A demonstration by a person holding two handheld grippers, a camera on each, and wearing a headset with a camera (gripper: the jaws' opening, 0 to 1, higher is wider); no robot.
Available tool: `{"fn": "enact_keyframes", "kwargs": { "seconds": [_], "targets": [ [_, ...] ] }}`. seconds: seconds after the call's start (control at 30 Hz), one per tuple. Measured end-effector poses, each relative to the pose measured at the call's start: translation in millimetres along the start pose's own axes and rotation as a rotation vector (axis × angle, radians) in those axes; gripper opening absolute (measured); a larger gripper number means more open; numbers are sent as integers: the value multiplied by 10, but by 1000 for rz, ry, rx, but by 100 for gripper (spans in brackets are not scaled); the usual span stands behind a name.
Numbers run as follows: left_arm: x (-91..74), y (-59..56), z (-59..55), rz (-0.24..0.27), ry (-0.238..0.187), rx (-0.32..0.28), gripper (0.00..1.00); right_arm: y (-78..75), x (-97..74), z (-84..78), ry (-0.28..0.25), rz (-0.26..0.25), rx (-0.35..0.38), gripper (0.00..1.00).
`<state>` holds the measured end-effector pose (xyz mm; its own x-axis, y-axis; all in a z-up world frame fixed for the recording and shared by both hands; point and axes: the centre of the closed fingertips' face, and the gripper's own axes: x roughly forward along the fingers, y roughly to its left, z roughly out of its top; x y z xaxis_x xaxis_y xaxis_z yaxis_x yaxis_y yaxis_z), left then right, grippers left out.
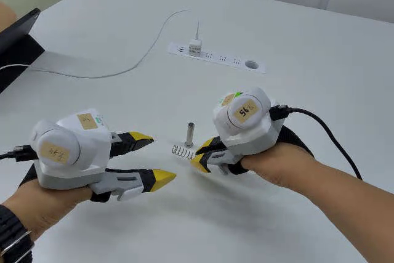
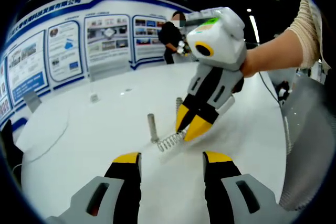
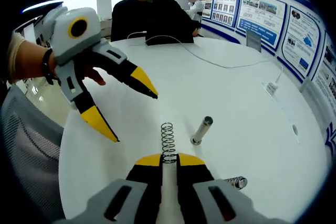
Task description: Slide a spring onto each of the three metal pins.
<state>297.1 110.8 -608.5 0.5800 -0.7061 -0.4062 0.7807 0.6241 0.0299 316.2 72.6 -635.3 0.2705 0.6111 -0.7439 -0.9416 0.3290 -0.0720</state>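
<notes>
Your right gripper [image 3: 169, 160] is closed tight on one end of a spring [image 3: 167, 139], and the free end of the coil points away from you, low over the bench [image 1: 295, 47]. Just beside the spring, to its right in the right gripper view, stands an upright metal pin [image 3: 201, 128], bare and not touching the coil. Your left gripper [image 1: 152, 158] is wide open with nothing between its jaws, aimed at the pin from the other side.

The step in hand looks like the threading of this spring. The next move calls for you to lift and tip the coil so its free end faces down over the top of the pin, line up the bore, then ease it down. The left gripper could steady the pin if it wobbles.

A second pin [image 3: 236, 182] lies nearer you in the right gripper view and appears to carry a spring already.

The bench is plain white and smooth, with a power strip [image 1: 215, 58] and a cable [image 1: 148, 50] farther back. Display boards [image 2: 105, 38] line the walls, and people stand beyond the bench.
</notes>
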Motion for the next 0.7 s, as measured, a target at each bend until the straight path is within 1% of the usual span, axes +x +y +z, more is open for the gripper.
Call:
{"fn": "enact_keyframes", "kwargs": {
  "seconds": [0.07,0.17,0.27,0.4,0.47,0.6,0.7],
  "targets": [
    [5,-19,-2,-7,3,8,47,29,-45,17,3,10,-22,11],
    [22,-51,-4,-20,6,15,45,99,-117,41,9,53,-63,11],
    [42,-83,5,-33,8,35,42,157,-159,33,25,86,-105,11],
    [50,-91,15,-42,5,54,40,179,-213,51,35,97,-137,11],
    [57,-105,18,-48,5,65,38,204,-237,72,37,113,-148,11],
    [75,-144,0,-66,13,100,34,248,-253,87,47,131,-172,11],
    [80,-182,7,-78,13,119,30,269,-260,95,54,140,-185,11]
  ]
}}
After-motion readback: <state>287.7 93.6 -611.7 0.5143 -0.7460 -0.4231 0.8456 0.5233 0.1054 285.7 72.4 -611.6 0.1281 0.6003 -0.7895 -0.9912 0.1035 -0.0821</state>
